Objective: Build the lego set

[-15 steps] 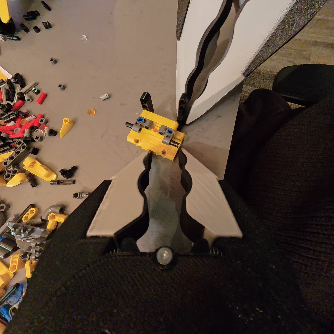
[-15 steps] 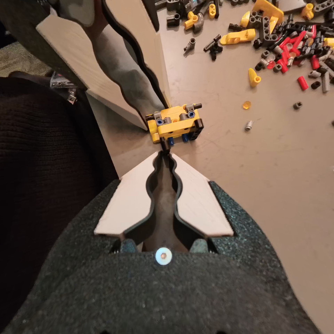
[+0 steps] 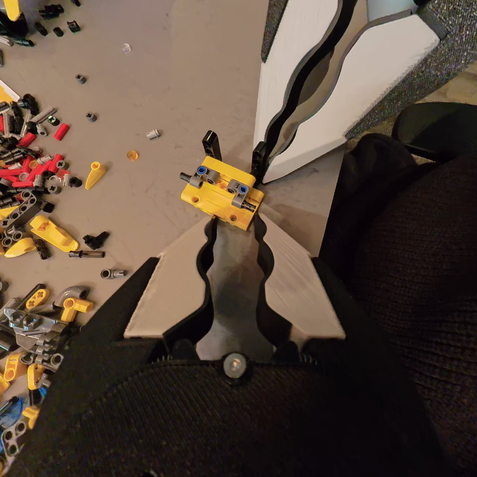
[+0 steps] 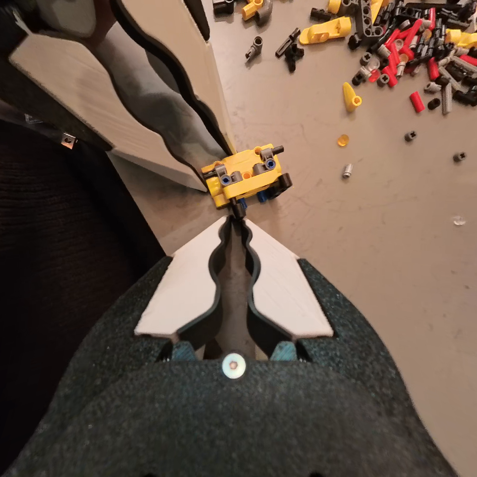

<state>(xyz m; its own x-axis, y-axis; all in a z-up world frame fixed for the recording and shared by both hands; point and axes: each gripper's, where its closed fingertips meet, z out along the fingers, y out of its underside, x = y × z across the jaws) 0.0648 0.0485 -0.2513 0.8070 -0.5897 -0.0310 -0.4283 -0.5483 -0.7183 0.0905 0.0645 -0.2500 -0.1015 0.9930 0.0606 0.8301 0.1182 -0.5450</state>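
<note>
**Yellow brick assembly pinched from both ends over the grey table**

Yellow brick assembly point(image 3: 221, 196) sits right at the near edge of the grey table point(image 3: 160, 85), caught between two grippers. Going left to right in the left wrist view: a heap of loose red, black, grey and yellow building pieces point(image 3: 23, 180) covers the left side, with a yellow cone-shaped piece point(image 3: 95, 175), a tiny clear orange round stud point(image 3: 132, 155) and a small grey connector point(image 3: 153, 134) scattered well apart between heap and assembly. Then comes the assembly itself, with grey connectors and blue pins on top and two black beams sticking out the far side. The left gripper point(image 3: 234, 222) has its jaws closed in on the near yellow edge, pinching it. Right of that, the right gripper point(image 3: 259, 167) comes in from the top, jaws nearly together, clamped on the right-hand black beam point(image 3: 258, 160). Farthest right is a person's dark knit sleeve point(image 3: 400, 258).

In the right wrist view the right gripper's point(image 4: 236, 219) tips squeeze that thin black beam's end point(image 4: 238, 210).
</note>
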